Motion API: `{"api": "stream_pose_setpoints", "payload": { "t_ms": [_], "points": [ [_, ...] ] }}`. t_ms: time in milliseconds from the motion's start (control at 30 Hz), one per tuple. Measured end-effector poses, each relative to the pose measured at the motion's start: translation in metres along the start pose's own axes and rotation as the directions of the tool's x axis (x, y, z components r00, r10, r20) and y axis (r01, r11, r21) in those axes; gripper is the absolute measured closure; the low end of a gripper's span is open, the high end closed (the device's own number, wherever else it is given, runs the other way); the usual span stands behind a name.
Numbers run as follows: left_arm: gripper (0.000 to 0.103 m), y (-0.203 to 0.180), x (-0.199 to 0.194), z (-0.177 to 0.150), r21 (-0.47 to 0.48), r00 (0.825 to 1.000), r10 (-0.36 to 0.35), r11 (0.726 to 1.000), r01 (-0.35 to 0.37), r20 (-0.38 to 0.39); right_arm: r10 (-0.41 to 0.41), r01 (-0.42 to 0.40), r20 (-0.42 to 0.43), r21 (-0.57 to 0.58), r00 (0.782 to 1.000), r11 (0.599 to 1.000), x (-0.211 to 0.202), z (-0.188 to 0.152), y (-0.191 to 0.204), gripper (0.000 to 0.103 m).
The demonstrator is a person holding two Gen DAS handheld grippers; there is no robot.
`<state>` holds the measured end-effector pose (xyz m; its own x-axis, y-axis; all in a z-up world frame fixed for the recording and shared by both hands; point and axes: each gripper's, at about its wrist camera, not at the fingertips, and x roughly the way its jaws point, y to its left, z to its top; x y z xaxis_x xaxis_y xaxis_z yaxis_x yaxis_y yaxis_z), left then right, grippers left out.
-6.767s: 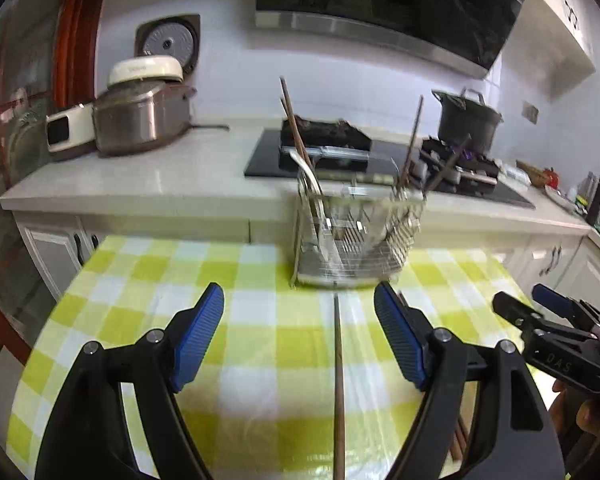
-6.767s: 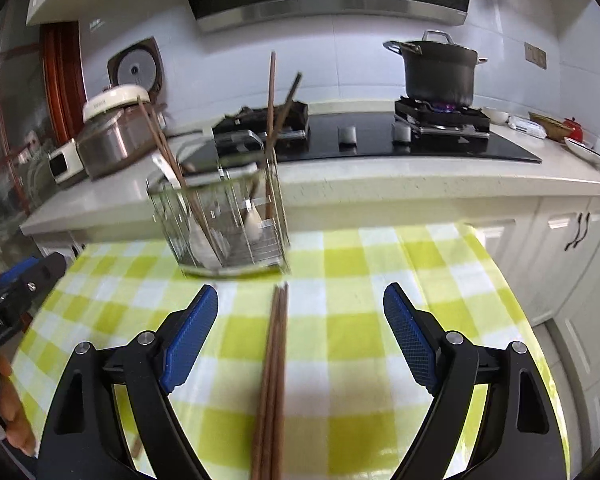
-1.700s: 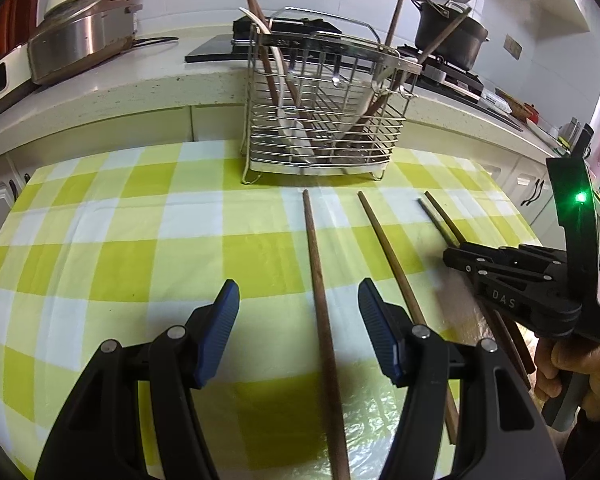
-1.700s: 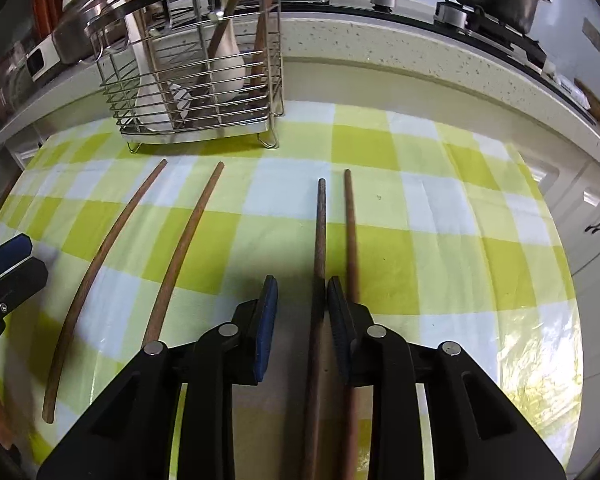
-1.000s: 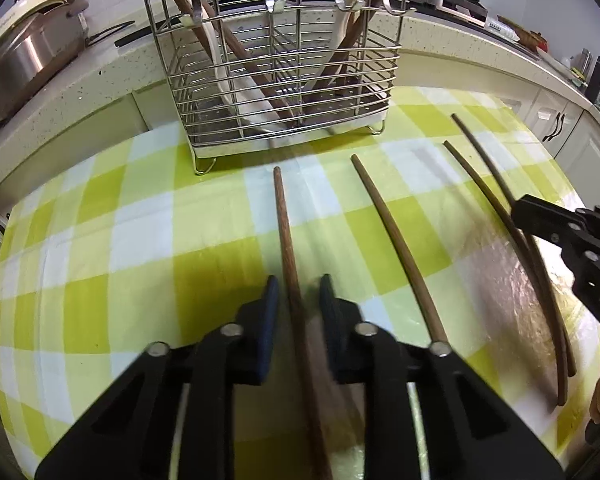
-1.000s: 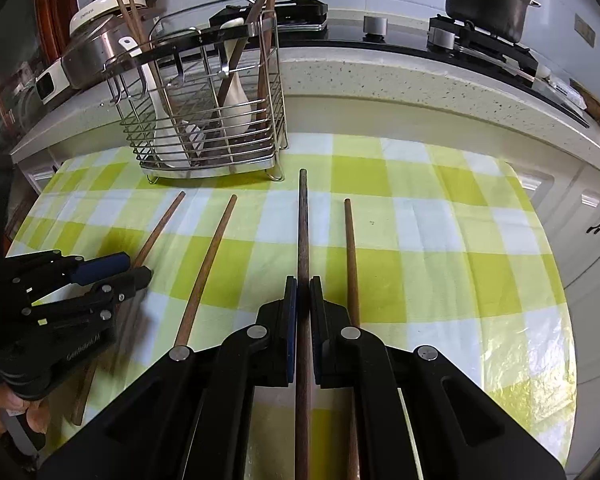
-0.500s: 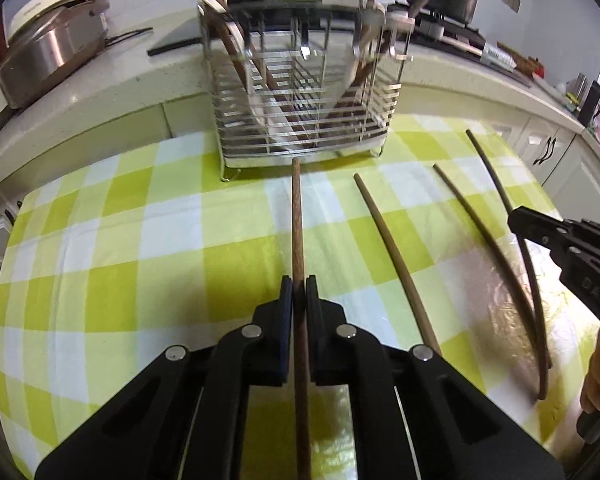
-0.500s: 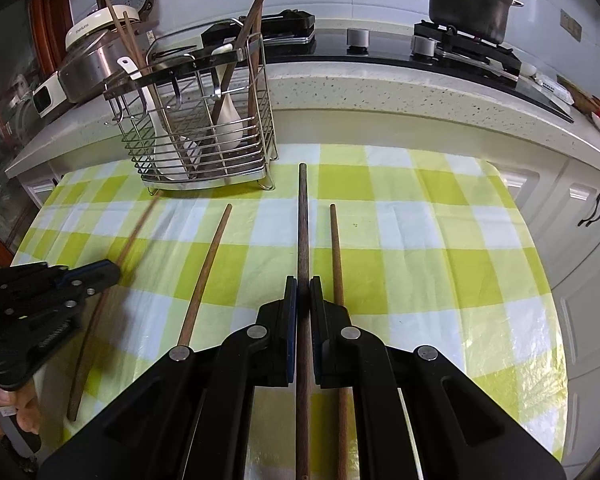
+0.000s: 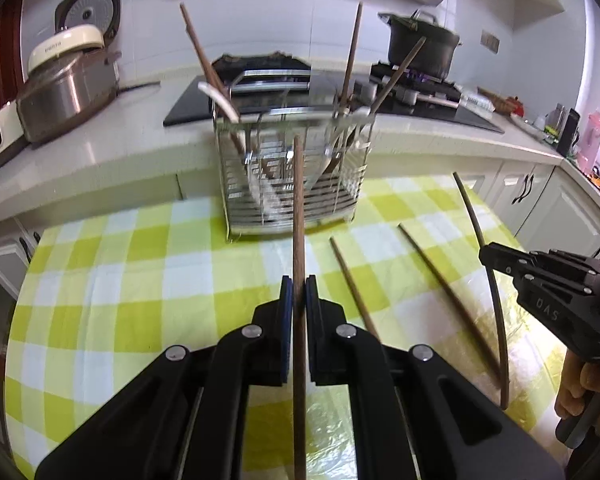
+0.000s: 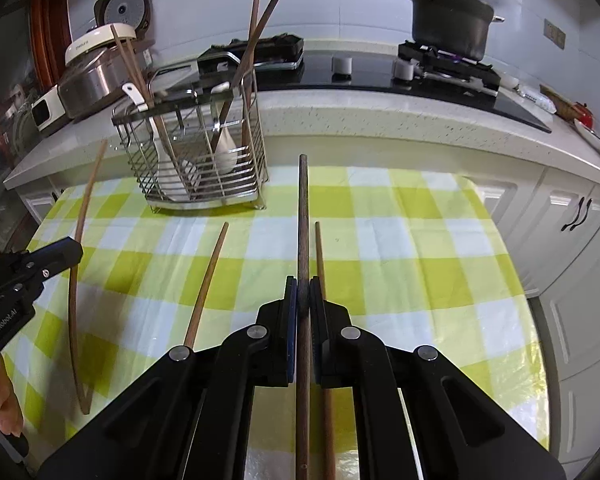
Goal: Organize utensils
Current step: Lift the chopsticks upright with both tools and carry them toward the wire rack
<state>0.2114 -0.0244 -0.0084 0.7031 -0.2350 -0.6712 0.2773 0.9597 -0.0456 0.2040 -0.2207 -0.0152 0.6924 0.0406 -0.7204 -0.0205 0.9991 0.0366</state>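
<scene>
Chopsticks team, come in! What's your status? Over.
Left tool shut on one chopstick. Right tool shut on another chopstick. Two more on the cloth. Rack ahead, path open.

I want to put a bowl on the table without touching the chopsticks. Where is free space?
The checked cloth left of the wire rack, toward the table's left edge, is bare. So is the right side, between the lying chopstick and the table's right edge. The middle, in front of the rack, is crowded with chopsticks.

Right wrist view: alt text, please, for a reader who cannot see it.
The right gripper is shut on a dark wooden chopstick above a yellow-checked tablecloth. Two more chopsticks lie below; a wire utensil rack stands behind.
</scene>
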Motion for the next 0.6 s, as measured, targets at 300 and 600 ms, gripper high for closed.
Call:
{"api": "stream_pose_setpoints", "payload": {
  "t_ms": [300,600],
  "points": [
    [0.096,-0.008,-0.024,0.012,0.013,0.996,-0.013,1.000,0.012,0.091,-0.027,0.025,0.056,0.037,0.998,0.999,-0.021,0.004,-0.011,0.096],
    [0.096,-0.010,-0.036,0.015,0.015,0.993,-0.016,1.000,0.015,0.119,-0.040,0.033,0.111,0.058,0.993,0.998,-0.040,0.010,-0.017,0.096]
  ]
}}
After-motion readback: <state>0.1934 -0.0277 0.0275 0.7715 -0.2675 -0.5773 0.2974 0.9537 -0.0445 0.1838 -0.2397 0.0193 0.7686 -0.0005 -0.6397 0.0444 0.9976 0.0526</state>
